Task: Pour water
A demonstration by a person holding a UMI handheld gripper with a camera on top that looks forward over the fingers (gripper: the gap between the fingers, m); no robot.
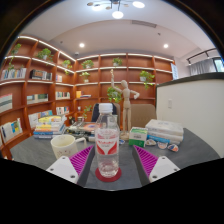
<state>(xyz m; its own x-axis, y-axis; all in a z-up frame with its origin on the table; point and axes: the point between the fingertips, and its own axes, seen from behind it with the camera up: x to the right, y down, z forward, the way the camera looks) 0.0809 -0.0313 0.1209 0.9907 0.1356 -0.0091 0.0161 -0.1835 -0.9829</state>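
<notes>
A clear plastic water bottle with a red and white label stands upright on a round red coaster on the dark grey table. It holds a little water at the bottom. My gripper is open, and the bottle stands between the two fingers with a gap at either side. The magenta pads flank its lower part. The bottle's top reaches up to the far bookshelves in the view.
A pale bowl sits left of the fingers, with a stack of books behind it. A small green box and stacked pale boxes lie to the right. A wooden mannequin, a chair and bookshelves stand beyond.
</notes>
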